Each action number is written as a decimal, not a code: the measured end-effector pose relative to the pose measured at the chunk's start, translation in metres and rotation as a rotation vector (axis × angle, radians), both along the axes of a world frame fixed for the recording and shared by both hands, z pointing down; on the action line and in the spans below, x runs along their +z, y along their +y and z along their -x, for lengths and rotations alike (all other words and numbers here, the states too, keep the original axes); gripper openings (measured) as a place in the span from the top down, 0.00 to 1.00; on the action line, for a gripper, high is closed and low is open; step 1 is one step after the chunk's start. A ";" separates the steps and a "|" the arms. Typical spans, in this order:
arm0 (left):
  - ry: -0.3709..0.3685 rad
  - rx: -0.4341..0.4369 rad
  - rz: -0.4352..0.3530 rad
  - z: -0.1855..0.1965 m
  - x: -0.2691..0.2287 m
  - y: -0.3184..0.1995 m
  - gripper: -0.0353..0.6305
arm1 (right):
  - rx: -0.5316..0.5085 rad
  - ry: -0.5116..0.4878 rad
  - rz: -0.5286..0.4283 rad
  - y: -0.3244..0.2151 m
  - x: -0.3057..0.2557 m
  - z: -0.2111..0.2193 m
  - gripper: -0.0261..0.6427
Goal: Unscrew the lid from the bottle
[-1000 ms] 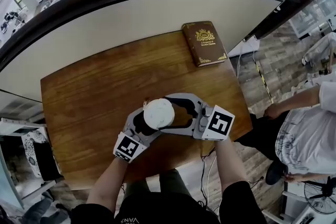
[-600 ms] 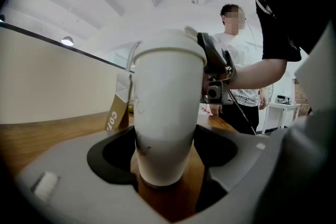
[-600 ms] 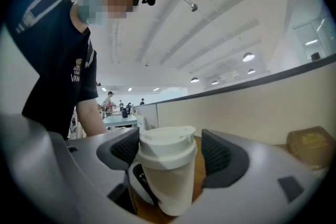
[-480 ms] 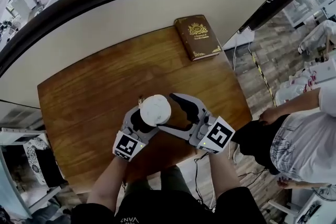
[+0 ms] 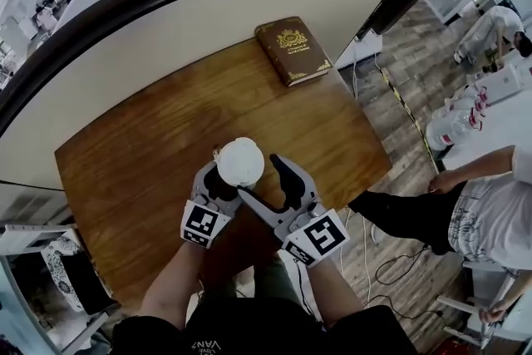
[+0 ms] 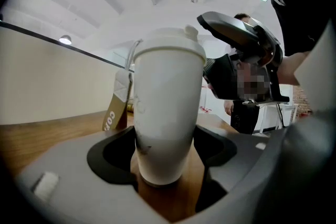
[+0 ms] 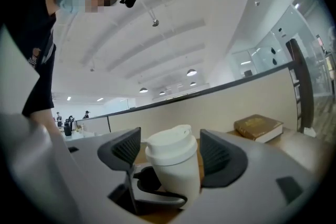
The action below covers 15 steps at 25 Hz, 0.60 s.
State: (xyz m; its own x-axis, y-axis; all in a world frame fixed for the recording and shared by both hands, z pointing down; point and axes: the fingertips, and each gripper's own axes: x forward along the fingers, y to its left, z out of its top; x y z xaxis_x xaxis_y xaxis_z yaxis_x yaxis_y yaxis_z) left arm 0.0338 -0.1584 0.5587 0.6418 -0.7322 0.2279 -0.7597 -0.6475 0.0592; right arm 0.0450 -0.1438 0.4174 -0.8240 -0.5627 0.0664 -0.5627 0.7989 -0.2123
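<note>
White bottle (image 6: 165,113) upright on counter (image 5: 150,154), lower body clamped by left tongs (image 5: 221,180). Right tongs (image 5: 259,180) held apart, flanking lid (image 7: 170,147), no contact seen.

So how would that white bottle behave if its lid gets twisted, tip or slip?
Probably tippy: the bottle is tall and narrows toward its base, so it relies on the left gripper clamped low. Its smooth wall may slip under twisting. It looks rigid, undented by the jaws.
</note>
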 end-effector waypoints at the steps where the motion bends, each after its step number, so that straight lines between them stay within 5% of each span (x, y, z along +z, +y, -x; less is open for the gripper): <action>1: -0.003 0.002 0.001 0.000 0.000 0.000 0.42 | 0.004 0.011 -0.006 0.002 0.000 0.001 0.46; 15: -0.030 0.029 -0.002 0.001 0.000 0.003 0.43 | 0.130 0.186 -0.118 -0.002 0.006 0.026 0.46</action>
